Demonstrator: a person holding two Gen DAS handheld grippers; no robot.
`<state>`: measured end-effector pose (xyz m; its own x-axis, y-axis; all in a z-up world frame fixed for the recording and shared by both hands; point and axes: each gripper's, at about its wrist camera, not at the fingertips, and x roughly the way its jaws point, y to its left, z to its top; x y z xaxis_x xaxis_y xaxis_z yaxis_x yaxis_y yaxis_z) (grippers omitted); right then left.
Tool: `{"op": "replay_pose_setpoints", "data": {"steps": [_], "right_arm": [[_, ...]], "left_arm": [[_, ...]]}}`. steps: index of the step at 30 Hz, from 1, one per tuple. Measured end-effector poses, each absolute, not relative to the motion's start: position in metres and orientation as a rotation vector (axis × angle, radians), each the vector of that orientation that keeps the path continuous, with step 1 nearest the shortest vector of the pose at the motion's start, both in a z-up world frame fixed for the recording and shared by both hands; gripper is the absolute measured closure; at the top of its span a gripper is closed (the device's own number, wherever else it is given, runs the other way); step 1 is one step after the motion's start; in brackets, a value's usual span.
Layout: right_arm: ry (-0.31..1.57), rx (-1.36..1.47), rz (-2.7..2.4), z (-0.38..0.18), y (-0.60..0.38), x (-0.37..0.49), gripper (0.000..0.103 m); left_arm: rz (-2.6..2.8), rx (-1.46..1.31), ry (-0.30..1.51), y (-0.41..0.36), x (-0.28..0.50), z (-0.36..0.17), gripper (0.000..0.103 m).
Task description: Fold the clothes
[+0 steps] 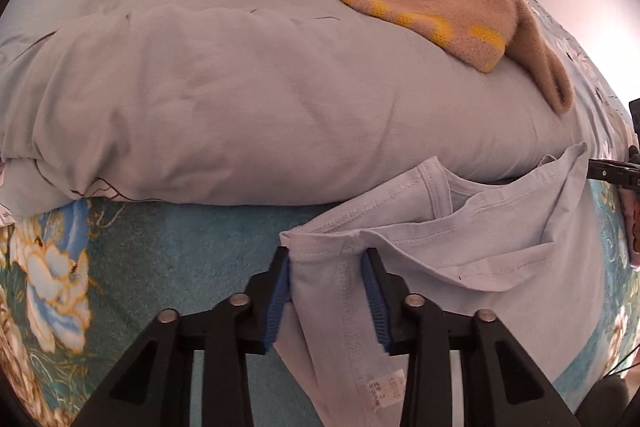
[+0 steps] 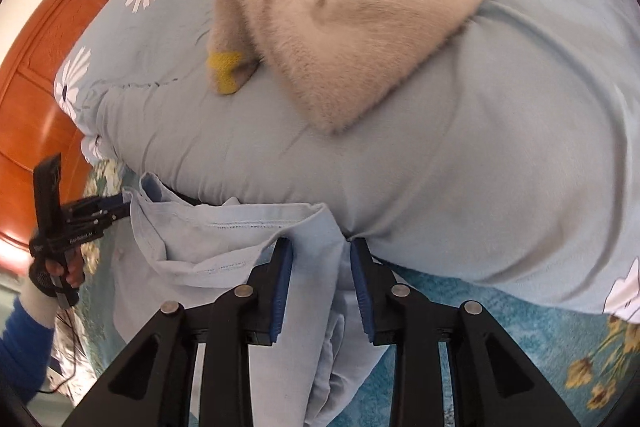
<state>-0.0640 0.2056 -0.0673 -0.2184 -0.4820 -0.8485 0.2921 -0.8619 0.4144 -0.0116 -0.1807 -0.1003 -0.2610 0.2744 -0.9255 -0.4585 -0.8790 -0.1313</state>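
Note:
A light blue T-shirt lies bunched on the teal blanket against the duvet's edge. In the left wrist view my left gripper points down over one end of it. A fold with a stitched seam fills the gap between its parted blue pads. The right gripper shows at the far right by a raised shirt corner. In the right wrist view my right gripper straddles the other end of the T-shirt, jaws apart, slack cloth between them. The left gripper sits at the shirt's far corner, held by a hand.
A puffy pale blue duvet with daisy print rises right behind the shirt. A beige fluffy sweater with yellow trim lies on top of it. The teal flowered blanket covers the bed in front. An orange wooden door stands at the left.

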Motion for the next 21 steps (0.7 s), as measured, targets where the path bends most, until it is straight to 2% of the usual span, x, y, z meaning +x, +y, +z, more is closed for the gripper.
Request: {"op": "replay_pose_setpoints", "data": {"steps": [3, 5, 6, 7, 15, 19, 21], "right_arm": [[-0.244, 1.539, -2.102, -0.066, 0.205, -0.066, 0.073], [-0.286, 1.518, -2.102, -0.064, 0.207, -0.066, 0.085], [-0.317, 1.506, -2.108, -0.062, 0.209, -0.065, 0.095], [-0.352, 1.496, -2.112, -0.06, 0.211, -0.064, 0.098], [-0.633, 1.369, -2.132, -0.036, 0.246, -0.042, 0.1], [-0.756, 1.473, -2.098, -0.07, 0.249, -0.06, 0.1], [-0.749, 1.538, -2.103, -0.084, 0.244, -0.065, 0.1]], "left_arm": [[2.169, -1.539, 0.138, -0.187, -0.012, -0.101, 0.096], [2.185, -1.518, 0.088, -0.192, -0.01, -0.097, 0.097], [2.19, -1.503, 0.043, -0.196, -0.009, -0.094, 0.098], [2.2, -1.49, 0.011, -0.2, -0.007, -0.091, 0.098], [2.211, -1.361, -0.29, -0.237, -0.004, -0.06, 0.099], [2.21, -1.453, -0.331, -0.237, -0.019, -0.081, 0.099], [2.201, -1.513, -0.32, -0.206, -0.052, -0.094, 0.099]]}}
